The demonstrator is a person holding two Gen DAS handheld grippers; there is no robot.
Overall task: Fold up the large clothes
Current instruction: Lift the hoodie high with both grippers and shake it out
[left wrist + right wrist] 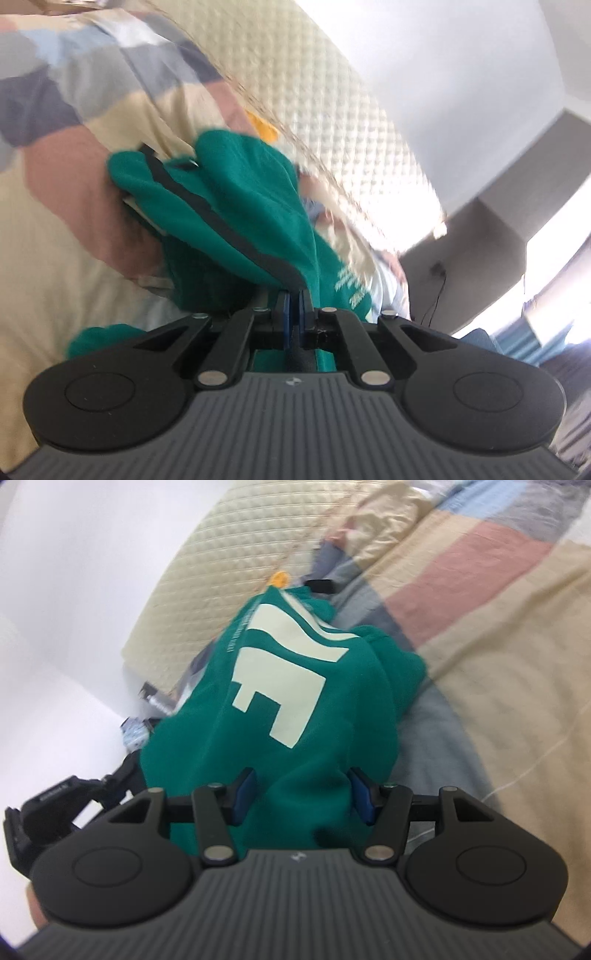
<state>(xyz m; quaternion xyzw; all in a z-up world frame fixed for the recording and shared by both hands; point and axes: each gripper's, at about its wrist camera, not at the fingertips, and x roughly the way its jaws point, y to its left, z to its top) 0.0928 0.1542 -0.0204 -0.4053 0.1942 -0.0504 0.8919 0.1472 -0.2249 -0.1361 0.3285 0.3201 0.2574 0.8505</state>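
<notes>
Two grippers on one green garment (295, 709), which is bunched on the patchwork bed (498, 646) beside the quilted headboard (332, 110). Left gripper (294, 306) has its fingers pinched shut on a fold of the fabric. Right gripper (302, 794) has its fingers spread with cloth bulging between them; pad contact unclear, looks ungripped. Step: picking up to spread it out. Next: right needs to close on an edge, then pull both apart to flatten.
</notes>
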